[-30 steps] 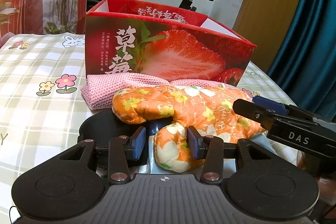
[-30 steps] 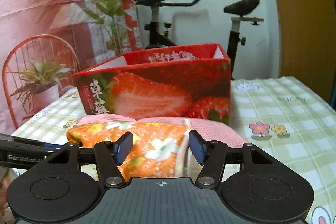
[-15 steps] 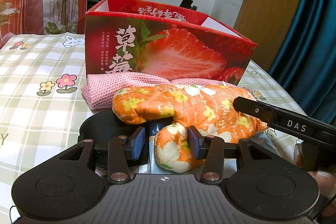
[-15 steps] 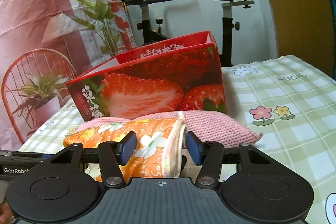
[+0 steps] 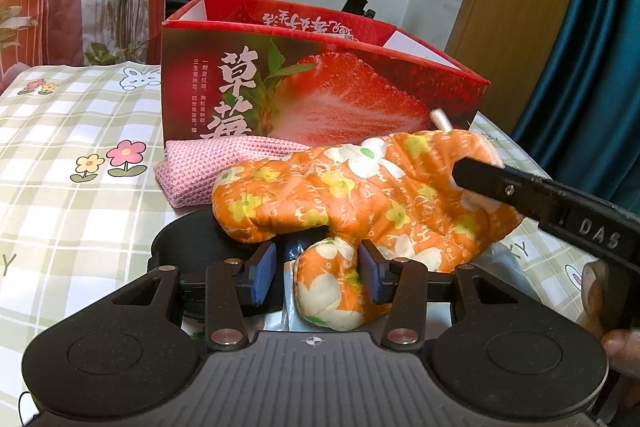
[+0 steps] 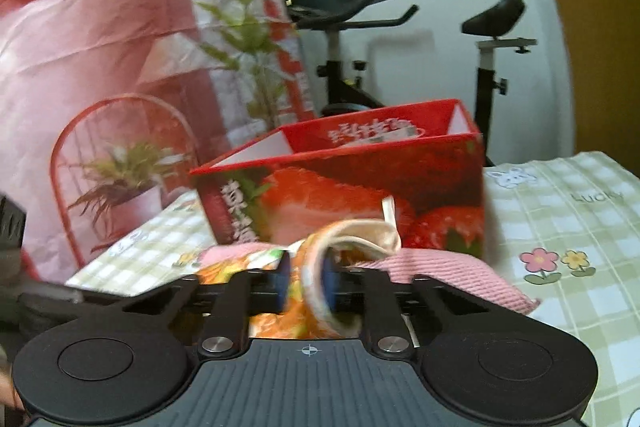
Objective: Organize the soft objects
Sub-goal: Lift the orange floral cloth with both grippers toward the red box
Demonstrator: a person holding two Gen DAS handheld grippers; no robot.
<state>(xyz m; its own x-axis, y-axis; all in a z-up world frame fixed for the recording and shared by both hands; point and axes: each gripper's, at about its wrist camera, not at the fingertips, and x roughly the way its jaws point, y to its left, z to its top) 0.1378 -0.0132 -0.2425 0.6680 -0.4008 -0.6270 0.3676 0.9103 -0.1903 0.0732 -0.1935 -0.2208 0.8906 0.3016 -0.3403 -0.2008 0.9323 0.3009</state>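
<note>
Orange floral quilted oven mitt (image 5: 360, 195) on the counter (image 5: 72, 187) with checked green-and-white cloth, lying just in front of the red strawberry-print cardboard box (image 5: 312, 79), open at the top. Mitt partly on top of a pink knitted folded cloth (image 5: 200, 167), which touches the box's near wall. Mitt's thumb pointing near, sitting between the blue pads (image 5: 264, 277) of the left hand-held gripper (image 5: 318, 277); jaws set fairly wide, right pad touching the thumb, left pad apart from it, no squeeze. Dark round object (image 5: 188, 247) under the mitt's left end, partly hidden, can't tell what. Right hand-held gripper (image 5: 480, 179) coming in from the right in the left wrist view, black finger marked DAS, tip at the mitt's cuff.

Right wrist view blurred: right hand-held gripper (image 6: 306, 281) narrowed and clamped on the mitt's cuff (image 6: 320, 267), cream lining (image 6: 372, 239) bunched up above the pads. Cuff end looks raised off the pink cloth (image 6: 440, 271). Same box (image 6: 360, 183) straight ahead, far of the mitt. Black exercise bike (image 6: 400, 59) behind the counter, printed plant curtain (image 6: 100, 67) on the far left.
</note>
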